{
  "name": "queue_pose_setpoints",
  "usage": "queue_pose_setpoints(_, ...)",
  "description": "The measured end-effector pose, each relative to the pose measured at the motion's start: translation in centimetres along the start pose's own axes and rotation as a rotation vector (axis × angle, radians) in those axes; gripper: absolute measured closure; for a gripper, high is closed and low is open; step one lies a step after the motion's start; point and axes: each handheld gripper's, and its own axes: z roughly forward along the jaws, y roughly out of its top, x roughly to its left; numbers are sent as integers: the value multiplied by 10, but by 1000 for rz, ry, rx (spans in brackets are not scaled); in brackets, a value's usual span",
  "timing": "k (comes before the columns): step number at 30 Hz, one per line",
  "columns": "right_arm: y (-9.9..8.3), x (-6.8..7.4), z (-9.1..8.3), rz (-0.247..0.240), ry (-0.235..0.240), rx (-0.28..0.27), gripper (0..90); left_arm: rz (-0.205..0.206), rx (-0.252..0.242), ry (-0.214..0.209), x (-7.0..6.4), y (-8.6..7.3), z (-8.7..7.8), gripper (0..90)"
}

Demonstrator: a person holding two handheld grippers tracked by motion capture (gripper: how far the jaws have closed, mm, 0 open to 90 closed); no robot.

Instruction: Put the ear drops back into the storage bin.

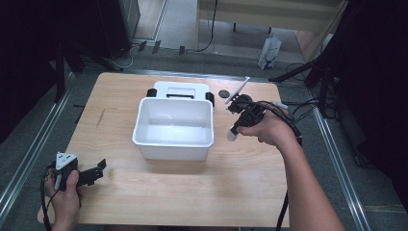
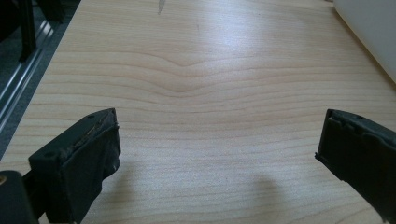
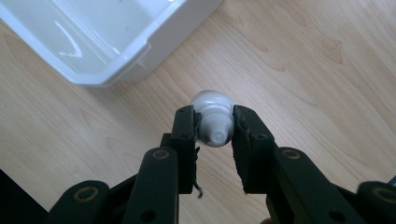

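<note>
At three o'clock of the white tub (image 1: pixel 173 127), just beside its right wall, the right gripper (image 3: pixel 214 128) has its jaws clamped on a small white tube (image 3: pixel 213 116), held above the table (image 1: pixel 231 178). By my judgement this is the carry step; next the tube wants moving over the tub's rim toward nine o'clock, then release. The left gripper (image 2: pixel 219 149) rests at seven o'clock, jaws wide apart and empty.
</note>
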Motion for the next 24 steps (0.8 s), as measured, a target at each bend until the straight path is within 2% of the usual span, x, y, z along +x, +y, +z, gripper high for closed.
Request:
queue_pose_setpoints(10,24,9,-16,-42,9,-13,720,1,4,-1,0,0,0,2)
queue_pose_setpoints(18,44,15,-32,-75,-3,-33,720,-1,4,-2,0,0,0,2)
queue_pose_setpoints(24,55,23,-35,-98,-7,-35,719,0,6,-4,0,0,1,2)
